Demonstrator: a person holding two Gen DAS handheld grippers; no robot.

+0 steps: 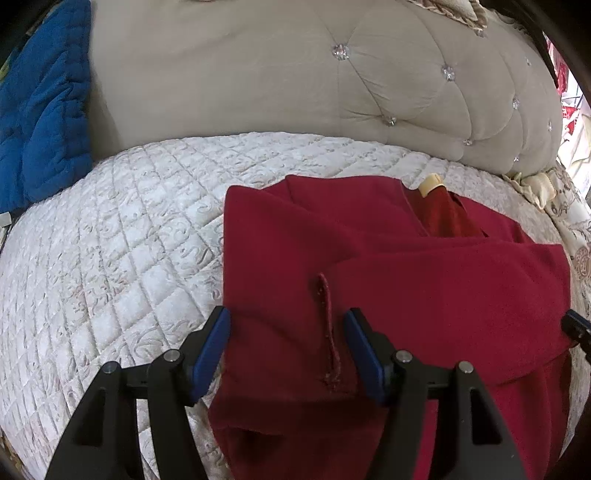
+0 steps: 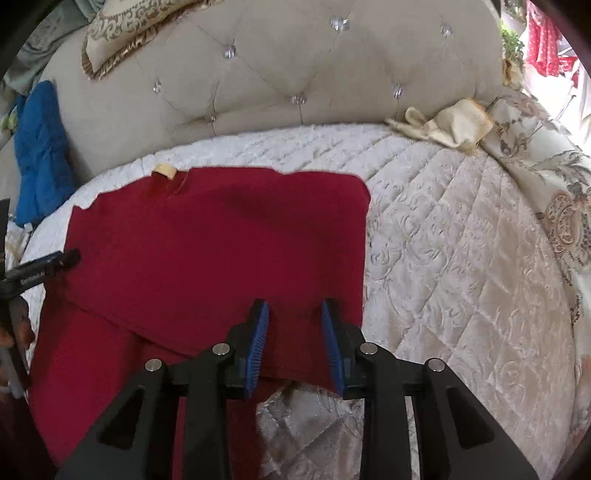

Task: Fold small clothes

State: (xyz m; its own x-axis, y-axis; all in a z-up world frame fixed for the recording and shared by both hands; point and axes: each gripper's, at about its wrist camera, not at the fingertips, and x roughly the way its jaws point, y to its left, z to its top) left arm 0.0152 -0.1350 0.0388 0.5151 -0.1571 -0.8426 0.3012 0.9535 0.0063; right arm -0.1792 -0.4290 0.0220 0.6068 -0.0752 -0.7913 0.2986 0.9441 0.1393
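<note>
A red garment [image 1: 388,280] lies partly folded on the white quilted bed [image 1: 110,240]; a cream tag [image 1: 430,184] shows at its far edge. It also shows in the right wrist view [image 2: 207,251], with the tag [image 2: 165,170]. My left gripper [image 1: 286,321] is open, its blue pads on either side of a seam strip [image 1: 327,325] near the garment's left edge. My right gripper [image 2: 293,314] is open over the garment's near right corner, nothing held. The right gripper's tip shows at the right edge of the left wrist view [image 1: 576,326]. The left gripper shows at the left of the right wrist view [image 2: 44,267].
A beige tufted headboard [image 1: 295,74] stands behind the bed. A blue quilted cloth [image 1: 40,110] lies at the far left. A cream cloth [image 2: 450,123] and a floral bedspread [image 2: 546,184] lie at the bed's right side. A patterned pillow [image 2: 122,26] sits on the headboard.
</note>
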